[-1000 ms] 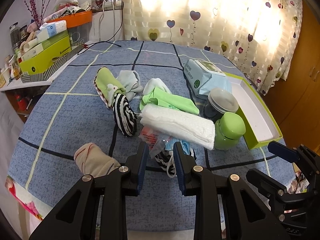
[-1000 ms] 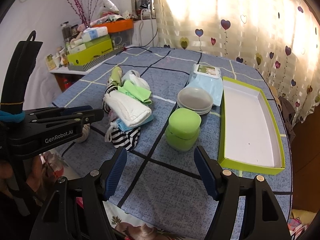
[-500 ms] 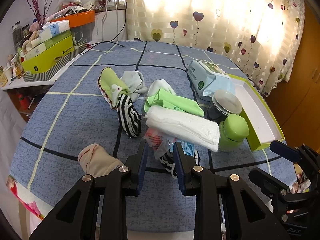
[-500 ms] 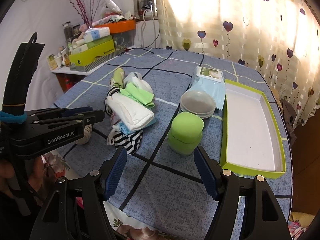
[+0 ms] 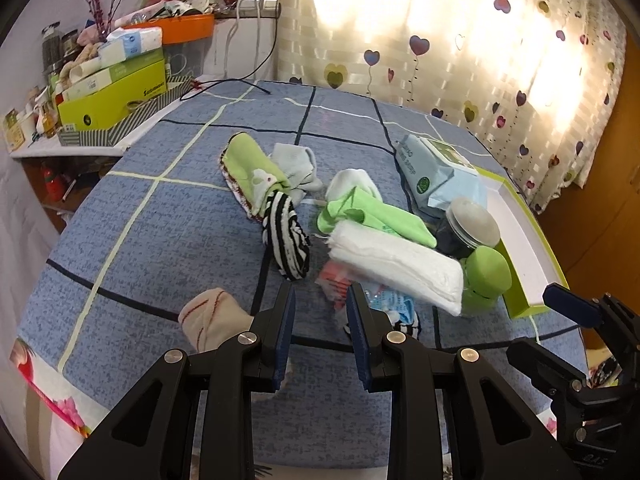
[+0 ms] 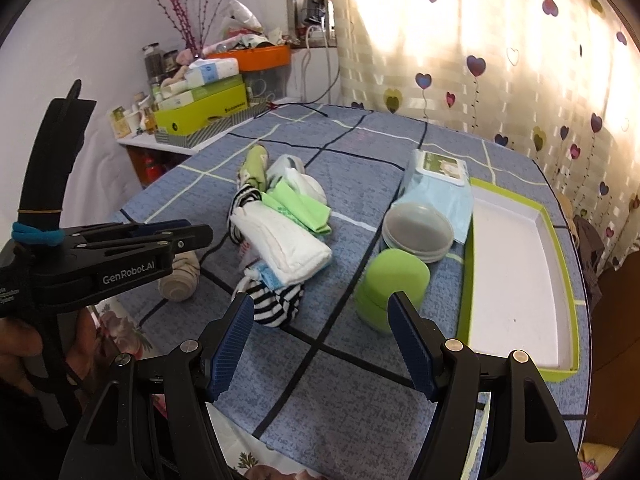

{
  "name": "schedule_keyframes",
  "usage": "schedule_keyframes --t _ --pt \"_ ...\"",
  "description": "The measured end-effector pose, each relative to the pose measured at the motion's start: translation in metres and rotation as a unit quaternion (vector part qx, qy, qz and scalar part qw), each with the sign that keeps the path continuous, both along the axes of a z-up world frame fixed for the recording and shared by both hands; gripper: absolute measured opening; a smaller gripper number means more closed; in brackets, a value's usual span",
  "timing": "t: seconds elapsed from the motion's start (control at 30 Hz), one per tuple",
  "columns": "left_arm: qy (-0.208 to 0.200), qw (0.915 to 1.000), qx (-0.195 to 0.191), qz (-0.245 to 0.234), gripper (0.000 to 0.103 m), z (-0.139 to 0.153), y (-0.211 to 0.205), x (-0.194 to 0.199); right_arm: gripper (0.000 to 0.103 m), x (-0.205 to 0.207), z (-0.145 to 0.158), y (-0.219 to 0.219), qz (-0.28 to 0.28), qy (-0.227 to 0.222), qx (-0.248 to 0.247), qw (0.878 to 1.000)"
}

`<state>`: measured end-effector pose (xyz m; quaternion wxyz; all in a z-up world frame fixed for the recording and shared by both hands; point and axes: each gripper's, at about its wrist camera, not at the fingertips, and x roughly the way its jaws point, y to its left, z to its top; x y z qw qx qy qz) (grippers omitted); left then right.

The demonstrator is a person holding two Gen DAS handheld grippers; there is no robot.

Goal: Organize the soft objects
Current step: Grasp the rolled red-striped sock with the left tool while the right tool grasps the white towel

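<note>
Left hand-held gripper (image 5: 320, 300): jaws narrowly apart, empty. Right hand-held gripper (image 6: 322, 312): wide apart, empty. Pinch the towel (image 5: 394, 262) mid-fold; lift slowly toward the tray (image 6: 516, 264).

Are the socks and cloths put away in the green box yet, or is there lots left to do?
Nothing is put away yet: the green box holds nothing. Nothing is in hand either; the left gripper and right gripper are both open and empty. The folded white cloth, striped sock and beige sock remain on the table.

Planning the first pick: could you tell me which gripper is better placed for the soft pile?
Left. The left gripper points at the folded white cloth; the right gripper faces the green lidded jar.
</note>
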<state>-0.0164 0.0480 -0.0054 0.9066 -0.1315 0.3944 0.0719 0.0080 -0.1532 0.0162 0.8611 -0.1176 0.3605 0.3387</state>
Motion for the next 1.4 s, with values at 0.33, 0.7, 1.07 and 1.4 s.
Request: schedule_keyframes --t 0.33,0.7,1.07,1.4 --pt "-0.016 0.9994 -0.008 0.03 0.028 -0.002 0.027 -0.012 0.07 0.006 0.002 0.018 0.031 -0.005 0.009 0.999" --pt "-0.019 0.9976 -0.045 0.05 0.028 -0.017 0.053 -0.02 0.07 0.015 -0.003 0.045 0.061 -0.011 -0.008 0.998" --pt "0.006 0.9951 -0.065 0.075 0.053 -0.039 0.068 -0.028 0.065 0.03 -0.018 0.073 0.092 -0.011 -0.038 0.995" --pt "0.014 0.9937 -0.094 0.058 0.058 -0.047 0.058 -0.02 0.047 0.047 -0.029 0.081 0.095 -0.005 -0.062 0.994"
